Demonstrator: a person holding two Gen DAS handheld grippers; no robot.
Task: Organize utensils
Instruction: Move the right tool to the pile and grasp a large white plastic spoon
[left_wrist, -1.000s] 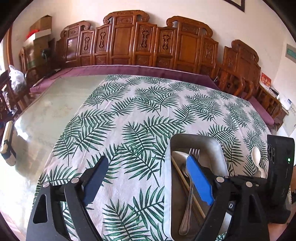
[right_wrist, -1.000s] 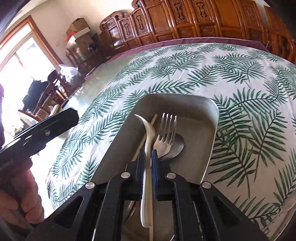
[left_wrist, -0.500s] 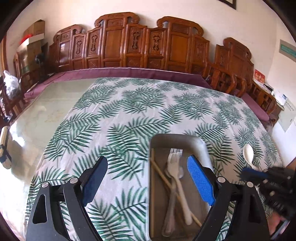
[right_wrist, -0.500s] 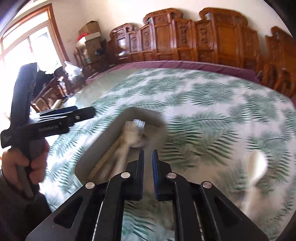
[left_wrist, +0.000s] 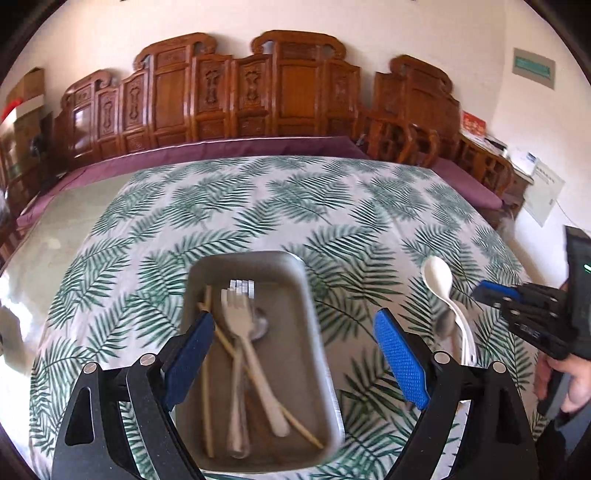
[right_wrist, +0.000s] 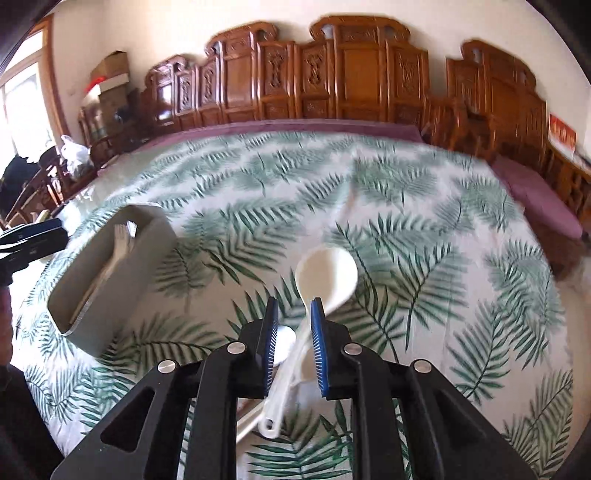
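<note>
One white spoon (right_wrist: 325, 273) is seen lying bowl toward one o'clock, handle toward seven, between the right gripper (right_wrist: 293, 314)'s narrowly parted, just-opening jaws; the left gripper (left_wrist: 295, 328) is held wide.

Carved wooden chairs (left_wrist: 258, 96), cardboard boxes (right_wrist: 110, 74)

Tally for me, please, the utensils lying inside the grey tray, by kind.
Metal fork: 1
White fork: 1
Metal spoon: 1
Chopsticks: 2
Total in the tray: 5
</note>
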